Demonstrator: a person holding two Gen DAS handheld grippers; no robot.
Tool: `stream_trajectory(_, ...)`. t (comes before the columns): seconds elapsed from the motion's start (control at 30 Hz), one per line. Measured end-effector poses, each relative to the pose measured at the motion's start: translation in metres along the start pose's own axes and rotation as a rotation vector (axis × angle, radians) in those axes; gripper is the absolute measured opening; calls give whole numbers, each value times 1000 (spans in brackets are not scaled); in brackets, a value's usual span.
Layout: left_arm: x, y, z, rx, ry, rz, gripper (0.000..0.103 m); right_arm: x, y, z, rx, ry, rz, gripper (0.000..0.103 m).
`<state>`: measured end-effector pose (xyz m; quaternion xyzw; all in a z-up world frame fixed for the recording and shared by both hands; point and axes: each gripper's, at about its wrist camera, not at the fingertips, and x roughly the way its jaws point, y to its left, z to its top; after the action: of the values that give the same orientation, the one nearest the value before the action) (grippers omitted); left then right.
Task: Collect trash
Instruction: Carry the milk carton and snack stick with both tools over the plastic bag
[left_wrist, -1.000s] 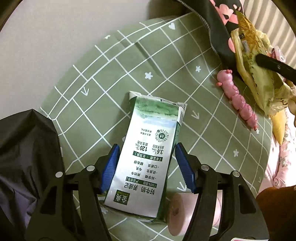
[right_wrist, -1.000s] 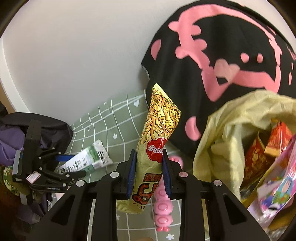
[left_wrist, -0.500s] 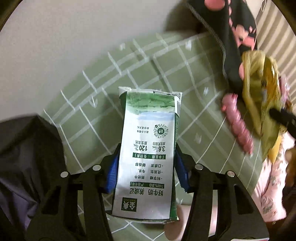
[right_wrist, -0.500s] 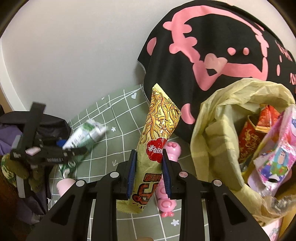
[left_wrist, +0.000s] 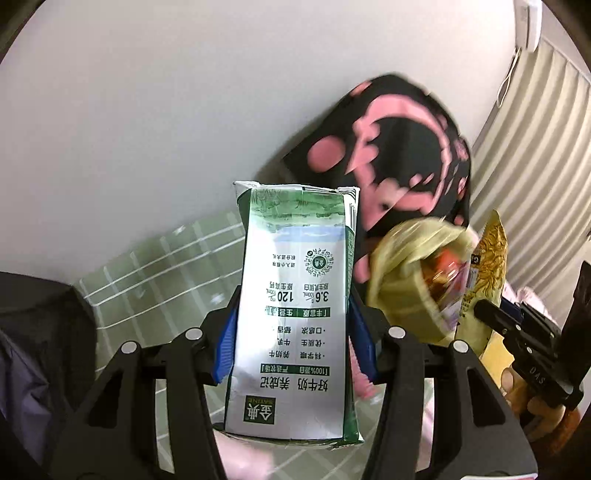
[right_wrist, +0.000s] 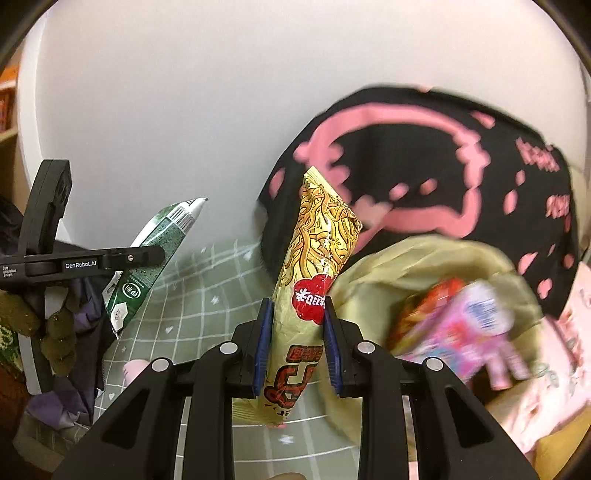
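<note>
A green and white milk carton (left_wrist: 295, 314) stands upright between the blue pads of my left gripper (left_wrist: 293, 325), which is shut on it. The carton hangs in the air above the green grid cloth (left_wrist: 166, 266). From the right wrist view the same carton (right_wrist: 155, 251) tilts in the left gripper (right_wrist: 140, 256) at the left. My right gripper (right_wrist: 295, 332) is shut on a long yellow noodle snack wrapper (right_wrist: 317, 251), held upright. Just right of it gapes a yellow trash bag (right_wrist: 424, 266) with colourful wrappers (right_wrist: 454, 325) inside.
A black cloth with pink print (right_wrist: 424, 155) rises behind the bag against a white wall. A dark garment (left_wrist: 37, 332) lies at the left edge of the cloth. A pink toy (right_wrist: 135, 369) rests on the grid cloth (right_wrist: 207, 295). A gloved hand (right_wrist: 55, 332) holds the left gripper.
The left gripper closed on the carton and lifted it off the cloth, tipping it upright. The right gripper carried the snack wrapper up and towards the yellow bag.
</note>
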<state>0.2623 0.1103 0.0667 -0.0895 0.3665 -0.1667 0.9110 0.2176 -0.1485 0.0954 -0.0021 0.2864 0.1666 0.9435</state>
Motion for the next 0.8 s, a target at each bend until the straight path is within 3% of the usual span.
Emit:
stream_trajectory(0.17, -4, -50, 8, -4, -55, -15, 49, -43, -41, 6, 8, -70, -48, 25)
stream_trajectory(0.43, 6, -127, 5, 84, -74, -68, 49, -89, -105, -2, 94, -122, -125, 25)
stream_trajectory(0.8, 57, -212, 11, 192, -37, -298, 49, -125, -165, -9, 173, -160, -265, 25)
